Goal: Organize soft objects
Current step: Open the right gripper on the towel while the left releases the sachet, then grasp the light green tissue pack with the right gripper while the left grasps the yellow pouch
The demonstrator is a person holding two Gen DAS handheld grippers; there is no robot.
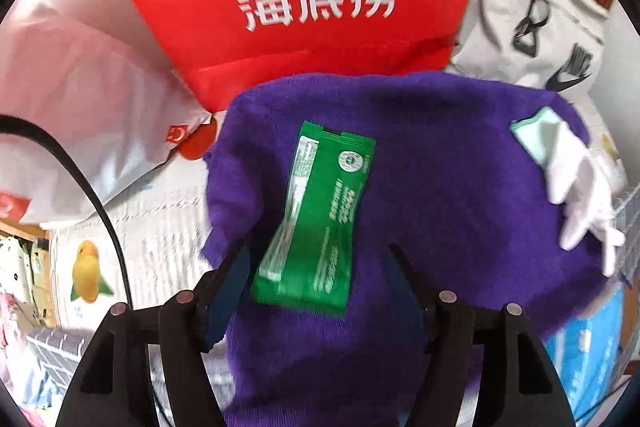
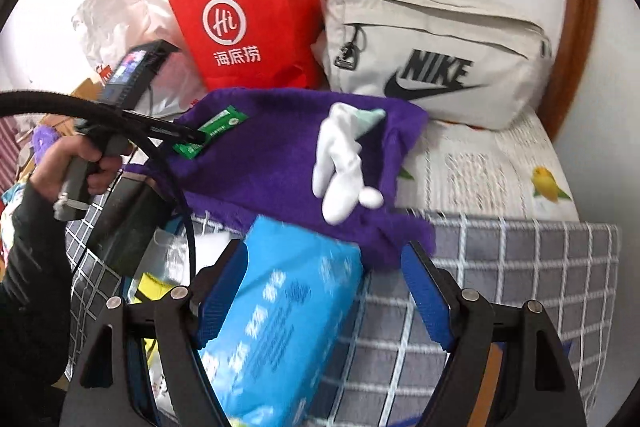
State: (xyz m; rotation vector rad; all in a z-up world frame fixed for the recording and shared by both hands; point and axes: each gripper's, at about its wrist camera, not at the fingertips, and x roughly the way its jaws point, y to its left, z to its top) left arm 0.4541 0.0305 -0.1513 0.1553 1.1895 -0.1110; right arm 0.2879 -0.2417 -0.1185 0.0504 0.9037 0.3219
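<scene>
Between my left gripper's (image 1: 316,259) jaws lies the green sachet (image 1: 316,215), flat on the purple towel (image 1: 440,187); the jaws stand apart with neither pad pressing it, so I read it as let go. My right gripper (image 2: 320,291) is open too, and the blue tissue pack (image 2: 280,311) sits in its gap against the left pad only, so I cannot call that a grip. My worry is the sachet: it rests loose on a rumpled towel, and a finger snagging the pile as I pull away could drag the cloth and tip it off. The tissue pack partly overhangs the checked sheet's (image 2: 500,287) edge and might slide if nudged. Beyond the right jaws a white glove (image 2: 340,163) lies on the towel. Farthest off stand the red paper bag (image 2: 248,27) and the beige Nike pouch (image 2: 432,55), hemming in the towel's far side.
</scene>
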